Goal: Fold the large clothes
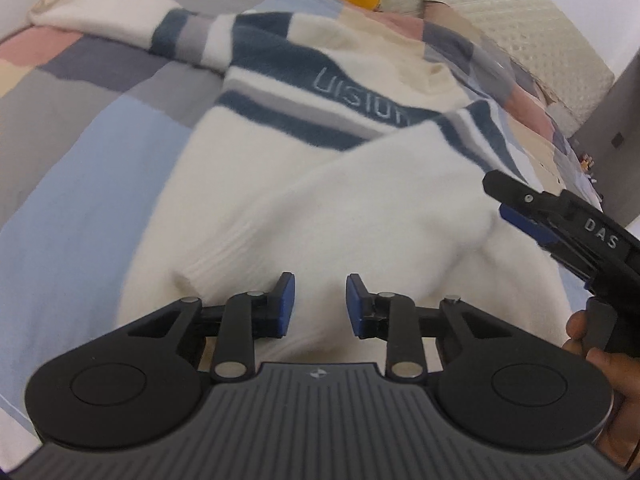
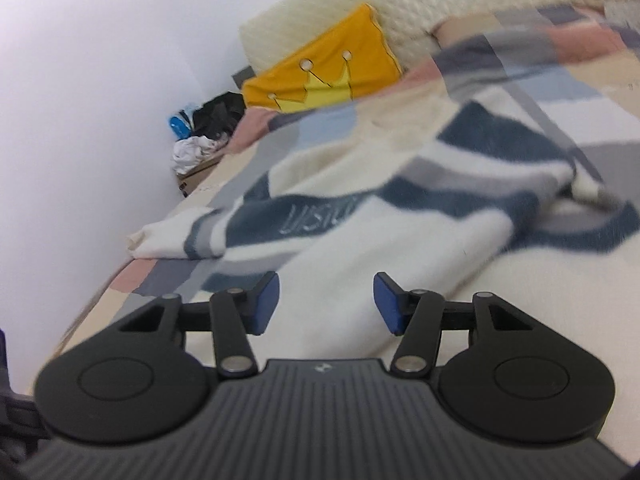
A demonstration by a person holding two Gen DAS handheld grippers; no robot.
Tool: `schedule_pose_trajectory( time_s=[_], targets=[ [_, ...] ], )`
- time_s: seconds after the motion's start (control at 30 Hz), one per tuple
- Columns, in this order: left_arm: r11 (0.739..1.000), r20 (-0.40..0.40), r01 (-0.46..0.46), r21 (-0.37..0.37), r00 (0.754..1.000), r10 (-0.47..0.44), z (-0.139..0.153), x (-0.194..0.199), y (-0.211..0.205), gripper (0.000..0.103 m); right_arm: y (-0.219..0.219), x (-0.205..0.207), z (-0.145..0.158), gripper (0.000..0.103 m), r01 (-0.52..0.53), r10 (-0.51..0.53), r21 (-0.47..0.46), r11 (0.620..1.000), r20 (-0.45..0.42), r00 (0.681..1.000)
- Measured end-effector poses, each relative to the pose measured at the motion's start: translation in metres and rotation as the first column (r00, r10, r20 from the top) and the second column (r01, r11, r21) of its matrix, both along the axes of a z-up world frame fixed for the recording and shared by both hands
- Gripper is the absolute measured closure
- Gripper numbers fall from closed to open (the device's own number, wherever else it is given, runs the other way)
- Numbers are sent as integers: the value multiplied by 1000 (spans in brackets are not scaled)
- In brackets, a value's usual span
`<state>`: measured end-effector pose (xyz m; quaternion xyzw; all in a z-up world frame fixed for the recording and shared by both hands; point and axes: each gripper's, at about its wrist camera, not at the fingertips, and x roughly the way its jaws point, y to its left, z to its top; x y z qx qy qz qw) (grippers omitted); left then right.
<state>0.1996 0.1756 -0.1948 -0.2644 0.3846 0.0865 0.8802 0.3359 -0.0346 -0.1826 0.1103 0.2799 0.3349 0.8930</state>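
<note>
Patchwork bedspread [image 1: 60, 128]; fuzzy cream knit sweater [image 1: 248, 184], navy-grey stripes, rumpled

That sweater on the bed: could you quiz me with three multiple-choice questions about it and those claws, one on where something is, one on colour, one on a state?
1. Where does the yellow cushion lie?
A. At the bed's far end, beyond the sweater
B. On top of the sweater
C. On the floor

2. What colour are the sweater's wide stripes?
A. Red
B. Dark blue
C. Green

3. How does the left claw stand?
A. Clamped on a sleeve
C. Holding the cushion
B. Open, nothing pinched

Answers:
1 A, it leans against the cream headboard.
2 B, dark blue bands cross the cream knit.
3 B, a clear gap shows between its blue pads, with the sweater beneath.
</note>
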Motion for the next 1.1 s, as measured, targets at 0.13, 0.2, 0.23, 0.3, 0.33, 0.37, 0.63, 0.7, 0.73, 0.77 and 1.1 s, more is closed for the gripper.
schedule_pose_trajectory(
  time_s=[0.13, 0.2, 0.23, 0.3, 0.33, 0.37, 0.63, 0.7, 0.73, 0.77, 1.1],
  targets=[
    [1000, -3, -3, 8, 1000, 3, 0, 1, -1, 69, 8, -5, 0, 47, -30, 32, -34, 999, 50, 998],
    [1000, 3, -5, 7, 1000, 5, 0, 1, -2, 69, 13, -3, -5, 47, -40, 41, -46, 998, 29, 999],
    [1000, 7, -7, 5, 1000, 7, -1, 2, -1, 68, 14, -3, -7, 47, -45, 46, -51, 998, 17, 999],
    [1000, 10, -9, 3, 1000, 9, 0, 3, -1, 66, 19, -3, -13, 47, -61, 61, -68, 996, 2, 998],
    [1000, 15, -11, 2, 1000, 11, 1, 3, -1, 63, 20, -4, -15, 47, -65, 65, -78, 995, -3, 998],
    [1000, 23, -10, -1, 1000, 10, 2, 3, -1, 61, 22, -3, -18, 47, -70, 69, -92, 993, -14, 998],
    [999, 46, -30, -11, 998, 31, 7, 10, 2, 52, 28, -2, -27, 48, -79, 72, -128, 989, -53, 996],
    [999, 56, -40, -1, 998, 40, 12, 14, 1, 50, 29, -6, -29, 48, -87, 83, -140, 986, -36, 996],
    [999, 68, -48, 7, 997, 47, 15, 16, 2, 49, 29, -7, -30, 48, -92, 89, -144, 985, -29, 996],
    [998, 78, -56, 7, 995, 56, 17, 17, 4, 49, 28, -8, -30, 49, -94, 91, -145, 985, -24, 996],
    [994, 79, -110, 5, 991, 109, 26, 43, 30, 39, 25, -8, -20, 50, -90, 95, -153, 984, 28, 995]
  ],
)
